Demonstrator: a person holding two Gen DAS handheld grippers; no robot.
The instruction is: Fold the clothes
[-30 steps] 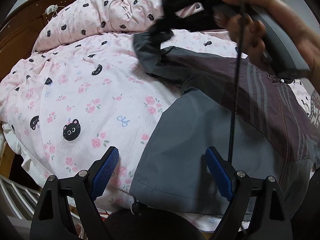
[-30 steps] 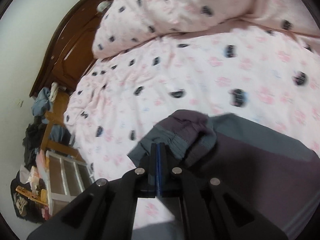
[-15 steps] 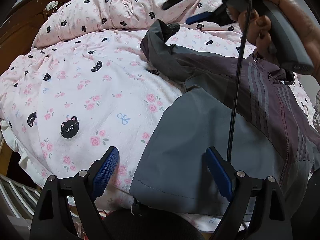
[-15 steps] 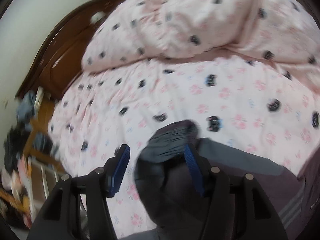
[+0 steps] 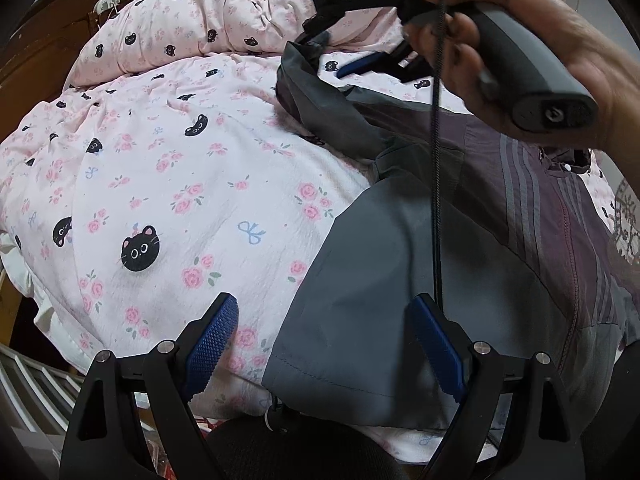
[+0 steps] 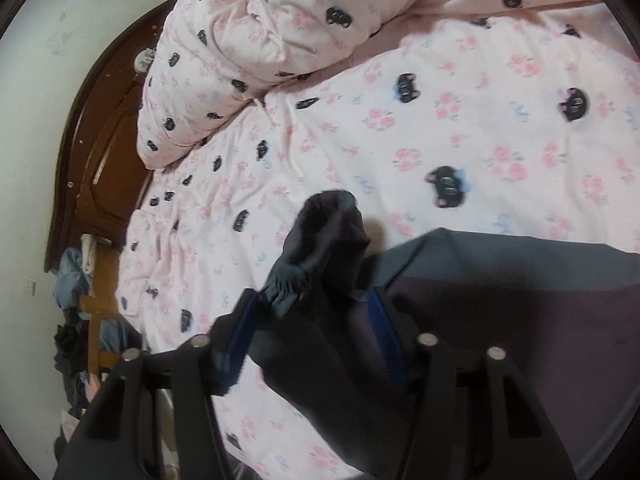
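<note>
A grey and purple-brown zip jacket [image 5: 400, 260] lies spread on the pink cat-print bed sheet [image 5: 180, 184]. Its sleeve [image 5: 320, 92] runs up toward the far side, with the cuff [image 6: 328, 232] raised off the sheet. My right gripper [image 6: 312, 332], held by a person's hand [image 5: 520, 40], has its jaws apart and closing, and the sleeve stands between the blue pads [image 6: 240, 336] without being pinched. In the left wrist view the right gripper [image 5: 326, 50] hangs over the cuff. My left gripper [image 5: 328, 340] stays open above the jacket's hem, holding nothing.
A bunched duvet [image 6: 248, 60] in the same print lies at the head of the bed against a dark wooden headboard [image 6: 92, 152]. Clothes hang over a wooden chair [image 6: 76, 280] beside the bed. A black cable [image 5: 438, 200] dangles across the jacket.
The right gripper was shut on the sleeve cuff, then its jaws came apart and it rolled and dipped; the cuff now stands loose between them. The left gripper has not moved.
</note>
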